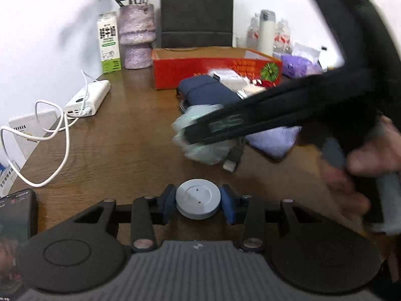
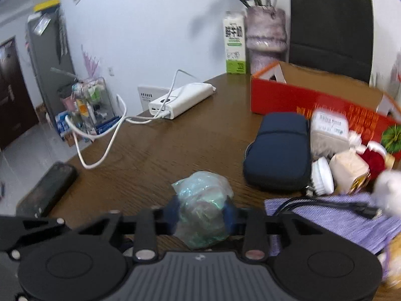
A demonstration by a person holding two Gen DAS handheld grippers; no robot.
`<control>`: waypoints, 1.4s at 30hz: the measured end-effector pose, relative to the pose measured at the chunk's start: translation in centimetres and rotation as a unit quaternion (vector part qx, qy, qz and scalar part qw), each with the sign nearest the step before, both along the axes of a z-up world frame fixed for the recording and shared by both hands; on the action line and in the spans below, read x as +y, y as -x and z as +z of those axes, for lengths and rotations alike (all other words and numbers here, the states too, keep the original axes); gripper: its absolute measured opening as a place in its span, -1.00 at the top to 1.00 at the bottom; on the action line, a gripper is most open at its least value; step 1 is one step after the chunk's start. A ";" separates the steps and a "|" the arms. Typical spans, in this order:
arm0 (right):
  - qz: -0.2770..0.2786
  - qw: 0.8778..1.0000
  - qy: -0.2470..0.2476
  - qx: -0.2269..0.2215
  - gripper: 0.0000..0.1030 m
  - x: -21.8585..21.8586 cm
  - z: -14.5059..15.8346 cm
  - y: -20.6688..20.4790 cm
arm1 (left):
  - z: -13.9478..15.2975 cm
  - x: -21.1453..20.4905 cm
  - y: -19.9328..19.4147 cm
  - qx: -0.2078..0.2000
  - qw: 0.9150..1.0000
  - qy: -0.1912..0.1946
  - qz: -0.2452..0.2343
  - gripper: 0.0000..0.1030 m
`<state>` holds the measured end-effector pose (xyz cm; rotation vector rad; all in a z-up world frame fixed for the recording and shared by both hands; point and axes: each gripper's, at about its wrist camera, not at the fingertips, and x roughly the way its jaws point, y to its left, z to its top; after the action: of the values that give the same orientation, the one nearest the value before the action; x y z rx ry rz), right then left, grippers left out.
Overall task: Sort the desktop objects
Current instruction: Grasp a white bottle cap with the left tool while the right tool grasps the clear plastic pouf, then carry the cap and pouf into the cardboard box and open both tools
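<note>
Two grips: left gripper [image 1: 198, 202] clamped on grey disc [image 1: 198, 202], right gripper [image 2: 201, 215] clamped on blurred plastic bundle [image 2: 203, 208], contents unreadable.

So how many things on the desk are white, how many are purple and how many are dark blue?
White: 2, the white power bank and white looped cable
Purple: 2, the mottled purple vase and lilac woven cloth
Dark blue: 1, the navy zip pouch
Total: 5
</note>
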<state>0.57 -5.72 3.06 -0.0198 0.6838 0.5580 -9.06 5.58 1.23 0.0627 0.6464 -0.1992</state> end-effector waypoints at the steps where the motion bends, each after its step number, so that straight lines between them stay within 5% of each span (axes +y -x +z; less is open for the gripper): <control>1: -0.017 1.000 -0.002 -0.008 0.33 -0.8 0.5 0.6 | 0.3 0.1 0.0 -0.004 1.000 0.004 0.002 0.22; 5: -0.107 0.991 0.021 -0.072 0.34 -5.4 2.2 3.0 | 1.5 -0.3 0.0 -0.023 1.000 0.019 0.007 0.22; 9: -0.187 0.980 0.037 -0.054 0.33 -10.5 1.2 4.8 | 2.0 -2.3 -0.2 -0.035 0.999 0.029 0.003 0.22; 14: -0.215 0.975 0.040 -0.033 0.32 -13.9 -0.5 8.8 | 1.1 -5.5 1.0 -0.051 0.999 0.005 0.002 0.22; 18: -0.213 0.975 0.049 -0.036 0.27 -13.6 -1.9 10.2 | -0.6 -6.3 1.0 -0.019 1.000 0.003 0.015 0.21; 20: -0.216 0.974 0.055 -0.051 0.06 -13.3 -2.0 10.5 | -1.1 -6.3 1.0 -0.011 1.000 0.000 0.021 -0.04; 21: -0.217 0.973 0.059 -0.049 -0.25 -13.2 -2.1 10.6 | -1.1 -6.3 1.1 -0.016 1.000 -0.008 0.017 -0.17; 23: -0.213 0.974 0.055 -0.049 -0.50 -13.1 -1.9 10.6 | -0.9 -6.5 1.5 -0.034 0.999 -0.027 0.010 -0.64; 27: -0.206 0.976 0.053 -0.054 -0.49 -12.9 -2.3 11.6 | -1.1 -6.1 1.4 -0.027 0.999 -0.026 0.005 -0.67; 30: -0.212 0.974 0.059 -0.059 -0.49 -12.7 -2.2 11.3 | -1.5 -5.4 0.8 -0.009 1.000 0.000 0.018 -0.64; 31: -0.219 0.971 0.068 -0.061 -0.49 -12.7 -2.2 11.0 | -1.4 -5.2 0.7 -0.007 1.000 0.002 0.018 -0.45; 32: -0.226 0.969 0.073 -0.065 -0.49 -12.8 -2.2 10.8 | -1.2 -5.2 0.8 -0.009 1.000 0.000 0.013 0.16; 34: -0.227 0.970 0.065 -0.062 -0.47 -13.2 -2.0 10.3 | -0.8 -5.1 0.6 -0.004 1.000 0.002 -0.004 0.22; 36: -0.225 0.972 0.049 -0.045 0.31 -13.8 -1.9 9.5 | -0.3 -4.9 0.1 0.012 1.000 0.016 -0.006 0.23; 38: -0.222 0.973 0.044 -0.036 0.31 -13.9 -1.6 8.7 | 0.7 -4.6 -0.2 0.019 0.999 0.031 -0.008 0.23; 42: -0.196 0.978 0.054 -0.045 0.31 -13.3 1.0 7.6 | 5.8 -3.8 -1.3 -0.049 0.998 0.035 -0.014 0.23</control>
<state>-7.04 -19.03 4.05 -0.0105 0.6090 0.1391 -7.81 1.79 6.98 0.0138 0.5403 -0.2445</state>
